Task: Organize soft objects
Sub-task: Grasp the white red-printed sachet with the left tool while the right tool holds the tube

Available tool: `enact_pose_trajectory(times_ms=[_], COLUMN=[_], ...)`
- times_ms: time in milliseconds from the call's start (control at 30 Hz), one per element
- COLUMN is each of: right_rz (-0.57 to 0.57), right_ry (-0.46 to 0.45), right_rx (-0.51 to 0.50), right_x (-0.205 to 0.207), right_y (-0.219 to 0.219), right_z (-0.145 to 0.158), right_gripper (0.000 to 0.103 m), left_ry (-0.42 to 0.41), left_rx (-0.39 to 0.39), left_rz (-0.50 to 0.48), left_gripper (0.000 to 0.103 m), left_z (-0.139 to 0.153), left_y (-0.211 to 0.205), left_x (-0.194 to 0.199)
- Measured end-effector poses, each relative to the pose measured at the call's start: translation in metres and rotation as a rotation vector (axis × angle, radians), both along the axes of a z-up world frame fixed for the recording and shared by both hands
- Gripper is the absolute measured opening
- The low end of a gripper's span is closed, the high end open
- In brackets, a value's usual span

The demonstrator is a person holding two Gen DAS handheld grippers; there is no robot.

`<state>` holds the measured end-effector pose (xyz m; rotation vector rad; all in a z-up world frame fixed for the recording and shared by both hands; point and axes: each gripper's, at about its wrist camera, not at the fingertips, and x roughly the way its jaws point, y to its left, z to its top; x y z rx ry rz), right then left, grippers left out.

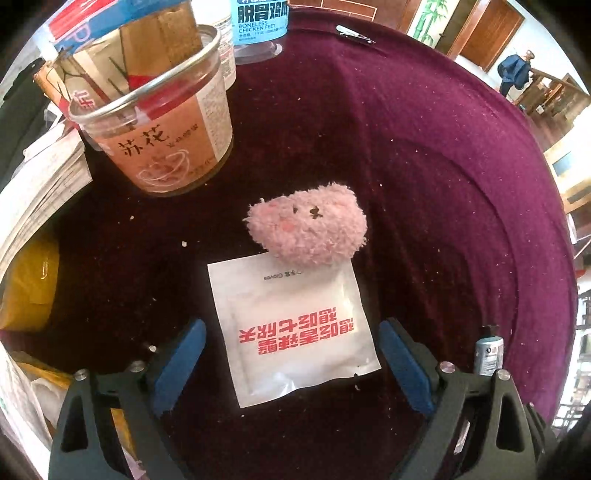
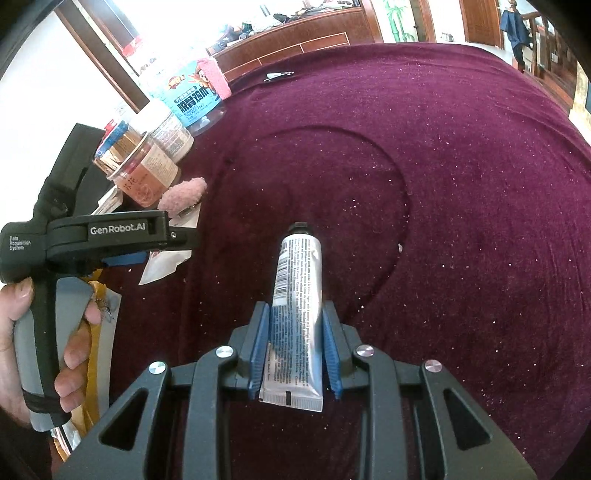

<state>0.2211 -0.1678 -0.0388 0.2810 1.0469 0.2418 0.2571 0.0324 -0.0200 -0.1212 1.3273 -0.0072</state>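
Note:
A pink fluffy plush point(image 1: 308, 223) lies on the purple cloth point(image 1: 424, 166), its near edge resting on a white sachet point(image 1: 295, 328) with red print. My left gripper point(image 1: 291, 354) is open, its blue pads on either side of the sachet, just above it. In the right wrist view my right gripper point(image 2: 295, 325) is shut on a silver tube point(image 2: 297, 295), black cap pointing away. The plush point(image 2: 183, 194) and the left gripper point(image 2: 125, 236) show at the left there. The tube also shows at the right edge of the left wrist view point(image 1: 489, 352).
An open clear jar point(image 1: 162, 122) with packets inside stands left of the plush. A blue-labelled tub point(image 1: 260, 26), a stack of papers point(image 1: 40, 184) and a yellow bag point(image 1: 29, 280) crowd the left. A metal clip point(image 1: 354, 35) lies far back.

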Motion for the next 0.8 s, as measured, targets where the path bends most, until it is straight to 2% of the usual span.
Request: enact_pose_trajectory(times_ms=[67,133,233,300,333,400,500,533,600,633,667,767,800], right_rz=[-0.001,0.0,0.0,0.0,0.001,0.004,0.006,0.006,0.005,0.005,0.005,0.006,0.004], right_ry=[0.001,0.0,-0.001,-0.004,-0.005,-0.01,-0.014,-0.015,-0.014,-0.013,-0.014,-0.014,-0.015], right_rx=[0.0,-0.001,-0.006,-0.01,-0.013,-0.022,-0.03,-0.033,-0.034,-0.035,-0.038,-0.044,-0.04], right_x=[0.0,0.0,0.0,0.0,0.0,-0.001,-0.002,-0.001,-0.001,-0.001,-0.001,0.0,0.0], right_y=[0.0,0.0,0.001,0.002,0.002,0.004,0.005,0.005,0.005,0.005,0.005,0.006,0.006], right_z=[0.0,0.0,0.0,0.0,0.0,0.0,0.001,0.001,0.001,0.001,0.001,0.001,0.001], right_gripper=[0.027,0.027,0.027,0.027,0.027,0.027,0.027,0.027,0.027,0.027,0.027,0.026,0.026], left_ry=[-0.009,-0.009,-0.011,-0.017,-0.02,-0.041,-0.024,-0.02,-0.024,0.002,0.013,0.009,-0.012], left_rx=[-0.008,0.005,-0.015,0.02,0.044,0.085,0.083,0.08,0.06,-0.01,-0.041,-0.057,-0.097], left_rz=[-0.004,-0.008,0.007,0.006,0.0,-0.007,-0.001,0.002,0.014,0.024,0.029,0.01,0.024], left_gripper=[0.085,0.079,0.08,0.08,0.083,0.082,0.075,0.062,0.06,0.059,0.059,0.056,0.056], left_z=[0.001,0.002,0.003,0.002,0.0,0.0,0.001,0.003,0.011,0.012,0.014,0.015,0.02], left_y=[0.003,0.011,0.019,0.014,0.012,0.004,0.006,0.008,0.016,0.023,0.025,0.032,0.036], left_x=[-0.003,-0.002,-0.005,-0.007,-0.007,-0.008,-0.012,-0.015,-0.023,-0.028,-0.03,-0.048,-0.055])
